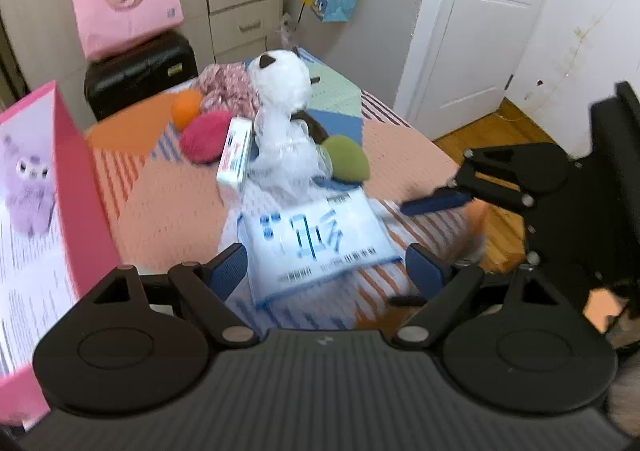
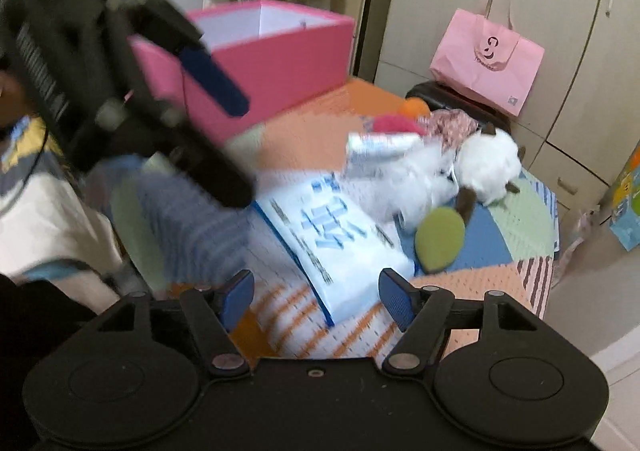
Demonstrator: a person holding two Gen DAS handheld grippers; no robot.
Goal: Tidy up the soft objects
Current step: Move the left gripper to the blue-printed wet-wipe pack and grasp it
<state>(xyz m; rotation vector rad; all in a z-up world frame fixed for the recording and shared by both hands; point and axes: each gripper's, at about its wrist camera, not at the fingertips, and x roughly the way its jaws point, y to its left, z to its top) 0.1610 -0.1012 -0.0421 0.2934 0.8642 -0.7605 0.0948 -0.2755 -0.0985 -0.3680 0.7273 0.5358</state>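
Observation:
A white plush dog [image 1: 282,91] [image 2: 486,167] lies on the patterned table among a green soft ball [image 1: 347,159] [image 2: 440,237], a magenta ball [image 1: 204,135] [image 2: 394,124], an orange ball [image 1: 186,107] [image 2: 416,107], white mesh [image 1: 286,155] and a floral cloth [image 1: 226,85]. A large white-blue packet [image 1: 316,247] [image 2: 332,239] lies in front. My left gripper [image 1: 328,271] is open and empty just before the packet. My right gripper [image 2: 316,297] is open and empty over the packet's near end; it also shows in the left wrist view [image 1: 436,201].
An open pink box [image 2: 272,51] [image 1: 76,187] stands at the table's left. A small white carton [image 1: 236,153] leans by the mesh. A black suitcase [image 1: 140,71] with a pink paper bag [image 1: 126,1] stands behind. A white door [image 1: 476,19] is at the right.

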